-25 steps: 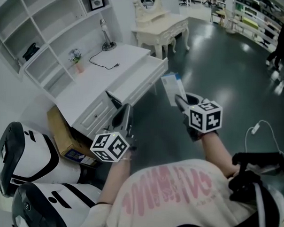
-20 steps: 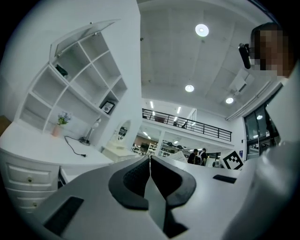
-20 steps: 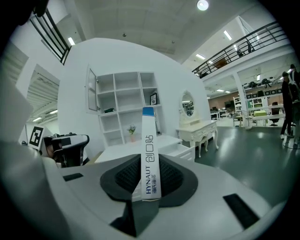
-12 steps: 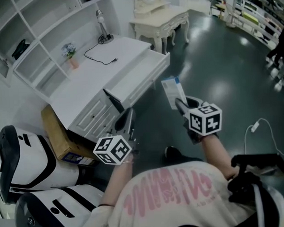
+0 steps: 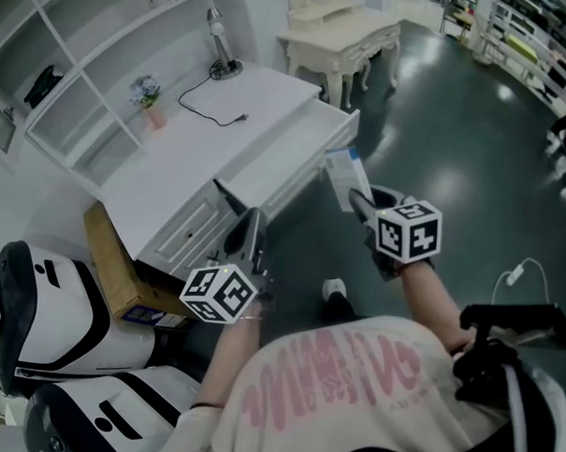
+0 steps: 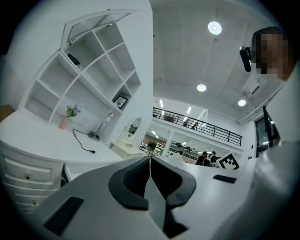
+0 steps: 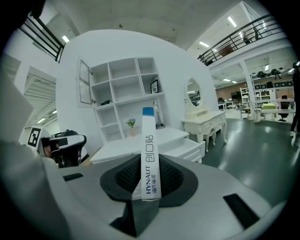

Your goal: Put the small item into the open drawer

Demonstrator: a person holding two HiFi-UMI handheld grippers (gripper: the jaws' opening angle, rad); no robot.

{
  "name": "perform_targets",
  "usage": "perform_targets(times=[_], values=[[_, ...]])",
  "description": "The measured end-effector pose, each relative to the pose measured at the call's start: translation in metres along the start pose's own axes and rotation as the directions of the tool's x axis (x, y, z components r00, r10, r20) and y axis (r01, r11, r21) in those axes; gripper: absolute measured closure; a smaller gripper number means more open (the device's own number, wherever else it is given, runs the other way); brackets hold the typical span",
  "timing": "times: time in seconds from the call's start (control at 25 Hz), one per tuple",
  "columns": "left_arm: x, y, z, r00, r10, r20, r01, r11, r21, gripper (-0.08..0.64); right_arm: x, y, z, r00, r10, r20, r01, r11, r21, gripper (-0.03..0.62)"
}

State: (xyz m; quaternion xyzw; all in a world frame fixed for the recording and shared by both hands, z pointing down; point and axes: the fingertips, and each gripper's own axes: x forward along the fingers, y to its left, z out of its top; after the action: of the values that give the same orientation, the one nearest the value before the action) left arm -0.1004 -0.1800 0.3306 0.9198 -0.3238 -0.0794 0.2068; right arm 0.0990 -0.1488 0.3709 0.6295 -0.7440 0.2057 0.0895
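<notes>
1. Head view:
   - The right gripper (image 5: 359, 204) has its jaws clamped on the small box (image 5: 345, 176).
   - The box stands up out of the jaws, in the air above the dark floor (image 5: 448, 148). It is just beside the front of the open drawer (image 5: 294, 152) of the white table (image 5: 181, 145), not yet over it.
   - The left gripper (image 5: 251, 222) sits near the drawer's near end.
   - Both forearms reach forward from the torso, marker cubes facing up toward the camera.
   - The step in hand looks like the carry to the drawer. Done well, the box goes over the drawer's bare middle and sinks below the front wall, and only then do the jaws part.
   - The left gripper should stay off the drawer front so it is not nudged shut.

2. Left gripper view:
   - The jaws are together with nothing between them.
   - The gripper points about level across the table top toward the shelf unit (image 6: 89, 70).
   - It looks idle, with no part in the placing.

3. Right gripper view:
   - The jaws pinch the lower end of the box, its narrow printed edge facing the camera and its blue end up.
   - The drawer shows beyond and lower right of the box, well apart from it.
   - The gripper tips slightly down.
   - The hold is on one end only, so the box could likely pivot. A slow, steady lowering seems best.
</notes>
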Motion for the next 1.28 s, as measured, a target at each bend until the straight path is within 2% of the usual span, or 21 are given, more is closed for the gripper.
perform_targets(times=[0.16, 0.44, 0.64, 0.96, 1.16, 1.28], values=[[0.026, 0.020, 0.010, 1.000, 0.015, 0.016, -0.014, 0.999, -0.039, 0.525, 0.033, -0.009, 0.019, 0.999, 0.035, 0.000, -0.035, 0.999, -0.005, 0.494], [0.074, 0.051, 0.030, 0.998, 0.055, 0.024, -0.055, 0.998, -0.009, 0.525, 0.093, -0.032, 0.053, 0.997, 0.079, -0.009, -0.079, 0.997, -0.025, 0.494], [0.109, 0.082, 0.047, 0.995, 0.089, 0.054, -0.086, 0.995, -0.047, 0.525, 0.139, -0.049, 0.090, 0.994, 0.109, 0.005, -0.108, 0.993, -0.049, 0.494], [0.184, 0.127, 0.067, 0.985, 0.135, 0.104, -0.131, 0.990, -0.047, 0.525, 0.217, -0.079, 0.129, 0.985, 0.173, -0.009, -0.173, 0.980, -0.100, 0.494], [0.208, 0.146, 0.061, 0.978, 0.174, 0.115, -0.170, 0.985, -0.040, 0.526, 0.248, -0.090, 0.139, 0.969, 0.245, 0.024, -0.243, 0.968, -0.069, 0.494], [0.209, 0.153, 0.051, 0.977, 0.187, 0.103, -0.185, 0.982, -0.029, 0.527, 0.263, -0.090, 0.130, 0.958, 0.285, 0.001, -0.285, 0.957, -0.057, 0.494]])
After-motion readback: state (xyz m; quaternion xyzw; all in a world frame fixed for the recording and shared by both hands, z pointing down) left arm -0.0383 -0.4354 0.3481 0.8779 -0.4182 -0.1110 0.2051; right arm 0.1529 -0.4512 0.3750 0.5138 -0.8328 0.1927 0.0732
